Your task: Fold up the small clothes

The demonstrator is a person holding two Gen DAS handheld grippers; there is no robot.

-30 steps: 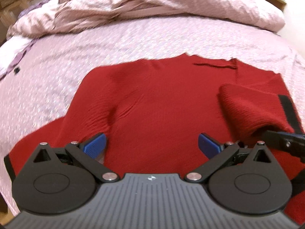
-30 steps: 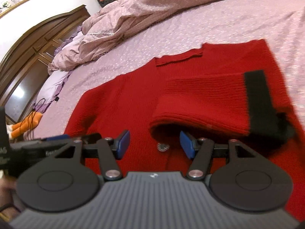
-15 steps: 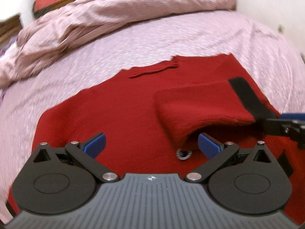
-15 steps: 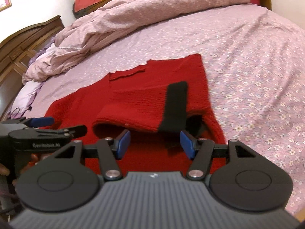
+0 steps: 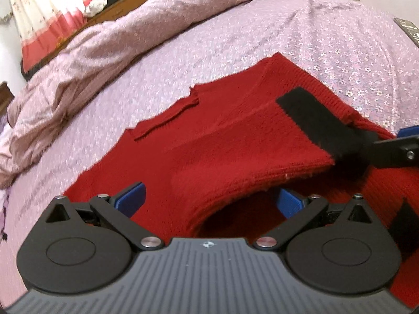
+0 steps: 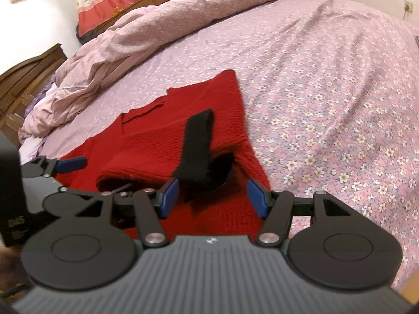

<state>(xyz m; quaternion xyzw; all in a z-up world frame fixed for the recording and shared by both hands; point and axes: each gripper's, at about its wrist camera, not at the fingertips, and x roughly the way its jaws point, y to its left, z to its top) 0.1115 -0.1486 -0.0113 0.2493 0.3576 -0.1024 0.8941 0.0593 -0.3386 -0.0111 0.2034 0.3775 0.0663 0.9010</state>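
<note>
Sweater [image 5: 235, 141] flat on bed [image 6: 327, 83], sleeve [image 6: 167, 151] folded across; both jaws open, empty. Grip sleeve edge low, smooth flat.

1. The bed [image 5: 262, 34] carries everything; its sheet is lilac-pink with small white flowers.
2. A red sweater [image 5: 235, 141] lies spread flat on the sheet, neckline toward the far side.
3. One sleeve [image 6: 162, 154] with a black cuff [image 6: 196, 146] is folded across the sweater's body.
4. A crumpled pink duvet [image 6: 162, 21] lies bunched along the far edge of the bed, apart from the sweater.
5. A dark flat object [image 5: 408, 27], too cropped to identify, rests on the sheet at the right edge of the left wrist view.
</note>
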